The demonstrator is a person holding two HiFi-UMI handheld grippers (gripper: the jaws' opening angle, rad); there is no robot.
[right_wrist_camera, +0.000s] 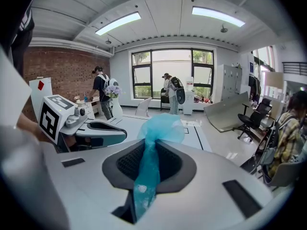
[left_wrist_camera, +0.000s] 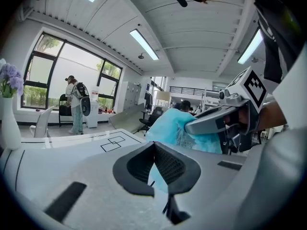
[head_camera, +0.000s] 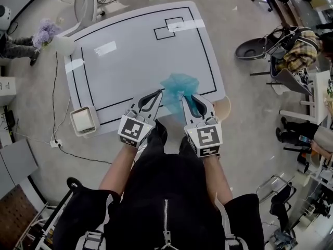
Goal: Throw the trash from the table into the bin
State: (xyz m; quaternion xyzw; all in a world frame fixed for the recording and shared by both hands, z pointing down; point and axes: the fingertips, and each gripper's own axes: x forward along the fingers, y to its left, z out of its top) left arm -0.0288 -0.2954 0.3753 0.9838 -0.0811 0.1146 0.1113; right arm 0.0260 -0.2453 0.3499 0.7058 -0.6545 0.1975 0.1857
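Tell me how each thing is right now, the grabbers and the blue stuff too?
blue wrap: crumpled, pinched at one end.
right gripper: shut on the blue wrap.
left gripper: jaws together, nothing clearly held.
white bin: upright beside the table, top open.
flower vase: upright on the table.

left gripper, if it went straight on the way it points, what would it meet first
Probably the crumpled teal plastic sheet held by the right gripper, just beyond the left gripper; depth is unclear.
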